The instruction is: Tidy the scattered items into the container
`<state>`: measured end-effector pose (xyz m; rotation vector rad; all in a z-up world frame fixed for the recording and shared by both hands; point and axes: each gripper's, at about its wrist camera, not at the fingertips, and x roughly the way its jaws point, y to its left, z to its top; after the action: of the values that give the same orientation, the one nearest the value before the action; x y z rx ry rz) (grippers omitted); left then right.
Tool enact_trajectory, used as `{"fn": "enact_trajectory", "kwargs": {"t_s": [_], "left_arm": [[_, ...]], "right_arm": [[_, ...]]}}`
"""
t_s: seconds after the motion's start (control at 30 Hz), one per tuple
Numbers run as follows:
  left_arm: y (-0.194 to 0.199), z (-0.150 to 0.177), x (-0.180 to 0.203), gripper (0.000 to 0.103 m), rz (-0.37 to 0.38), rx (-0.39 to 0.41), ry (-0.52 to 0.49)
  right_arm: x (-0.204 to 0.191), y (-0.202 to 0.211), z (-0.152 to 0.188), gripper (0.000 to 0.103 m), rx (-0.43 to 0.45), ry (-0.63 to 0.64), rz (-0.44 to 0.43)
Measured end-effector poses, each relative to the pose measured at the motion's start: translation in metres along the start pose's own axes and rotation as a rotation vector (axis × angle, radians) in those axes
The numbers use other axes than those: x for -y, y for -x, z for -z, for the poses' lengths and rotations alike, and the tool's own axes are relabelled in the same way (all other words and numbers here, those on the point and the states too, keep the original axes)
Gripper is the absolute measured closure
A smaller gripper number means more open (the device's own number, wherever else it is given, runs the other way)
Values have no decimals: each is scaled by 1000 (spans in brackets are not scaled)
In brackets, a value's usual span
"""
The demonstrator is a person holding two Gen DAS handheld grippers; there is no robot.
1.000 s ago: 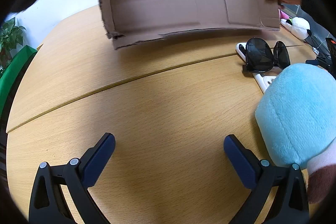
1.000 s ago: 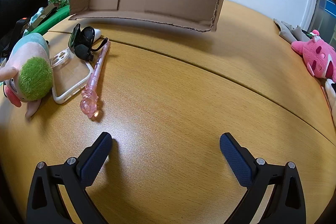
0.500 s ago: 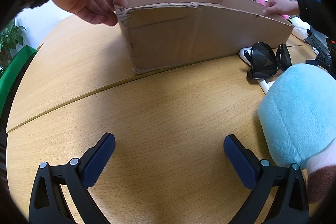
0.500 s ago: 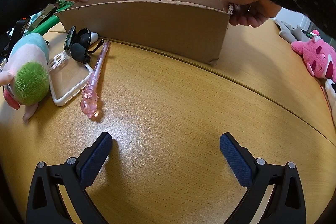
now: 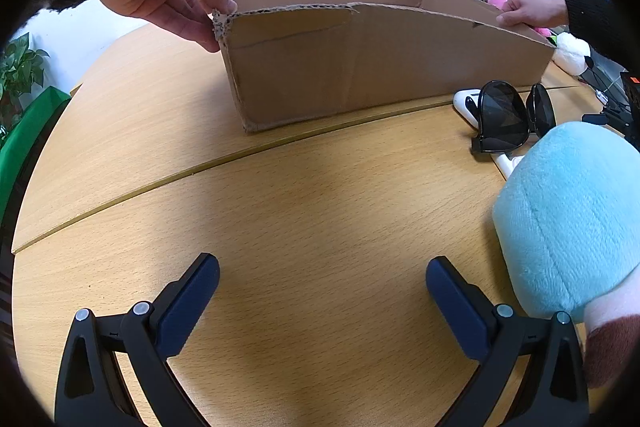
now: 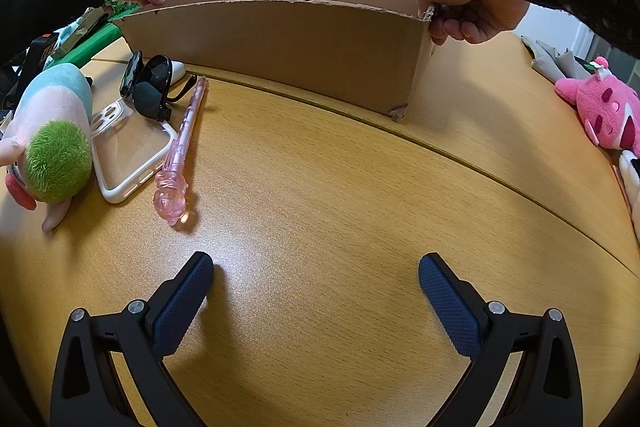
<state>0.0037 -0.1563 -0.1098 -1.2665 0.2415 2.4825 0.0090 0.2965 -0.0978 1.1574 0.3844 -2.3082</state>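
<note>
Cardboard box [image 6: 276,43] sits ahead of both my tongs, steadied by someone's hands [image 6: 464,7]. My left gripper [image 5: 322,285] and right gripper [image 6: 316,285] are spread, empty. Nothing is packed yet; next I'd likely reach left for the pink pen [image 6: 180,151].

Open cardboard box [image 6: 280,47] stands far centre; sunglasses [image 6: 150,87], pink pen [image 6: 180,147], phone case [image 6: 128,155], plush toy [image 6: 52,131] lie left.
</note>
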Motion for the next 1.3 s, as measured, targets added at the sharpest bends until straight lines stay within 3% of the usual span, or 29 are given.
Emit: {"fn": "enact_trajectory", "kwargs": {"t_s": [1.3], "left_arm": [[-2, -2, -2, 0, -6, 0, 5]], "right_arm": [[1, 0, 0, 0, 0, 3, -3]]}}
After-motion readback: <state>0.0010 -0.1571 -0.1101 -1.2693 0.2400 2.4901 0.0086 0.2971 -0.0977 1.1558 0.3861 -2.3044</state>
